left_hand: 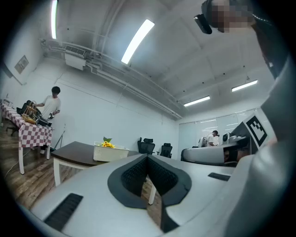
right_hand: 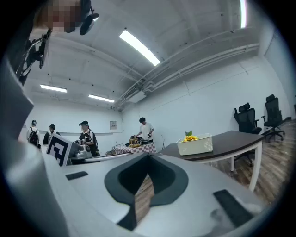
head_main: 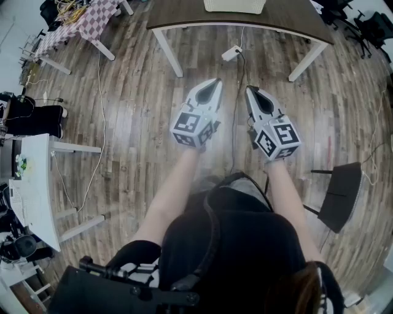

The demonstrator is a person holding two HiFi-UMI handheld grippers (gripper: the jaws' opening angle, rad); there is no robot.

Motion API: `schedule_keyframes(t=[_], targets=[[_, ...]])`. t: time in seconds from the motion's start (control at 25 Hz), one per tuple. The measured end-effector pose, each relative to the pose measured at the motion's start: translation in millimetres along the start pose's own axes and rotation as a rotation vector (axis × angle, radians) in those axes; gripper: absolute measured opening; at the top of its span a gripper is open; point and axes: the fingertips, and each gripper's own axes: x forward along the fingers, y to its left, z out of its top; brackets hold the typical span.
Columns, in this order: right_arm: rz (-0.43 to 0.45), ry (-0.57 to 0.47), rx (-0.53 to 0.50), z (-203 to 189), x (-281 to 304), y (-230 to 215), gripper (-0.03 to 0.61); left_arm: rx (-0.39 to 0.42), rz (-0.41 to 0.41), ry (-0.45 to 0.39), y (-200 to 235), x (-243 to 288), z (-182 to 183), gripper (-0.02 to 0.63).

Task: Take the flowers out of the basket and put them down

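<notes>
A white basket [head_main: 234,5] stands on the dark brown table [head_main: 184,15] at the top of the head view, well ahead of both grippers. Yellow flowers [left_hand: 107,145] with a green leaf poke out of the basket [left_hand: 110,152] in the left gripper view, and the flowers [right_hand: 190,137] and basket [right_hand: 196,145] also show in the right gripper view. My left gripper [head_main: 216,81] and right gripper [head_main: 250,89] are held side by side over the wooden floor, pointing level at the table. Both are shut with nothing between the jaws [left_hand: 148,158] [right_hand: 148,157].
A white power strip [head_main: 231,53] with a cable lies on the floor before the table. A dark chair [head_main: 341,195] stands at the right, a checkered table [head_main: 86,18] at the far left, a white desk [head_main: 34,184] at the near left. People stand in the background.
</notes>
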Motion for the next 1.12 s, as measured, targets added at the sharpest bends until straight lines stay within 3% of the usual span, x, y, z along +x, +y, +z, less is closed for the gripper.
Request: schedule_keyframes(t=[0.56, 1.12], targets=[[-0.037, 0.007, 0.019, -11, 26, -32, 0.002, -0.002, -0.047, 0.027, 10, 39, -25, 0.012], [0.044, 0.037, 0.012, 0, 113, -119, 0.003, -0.025, 0.029, 0.037, 57, 144, -28, 0.012]])
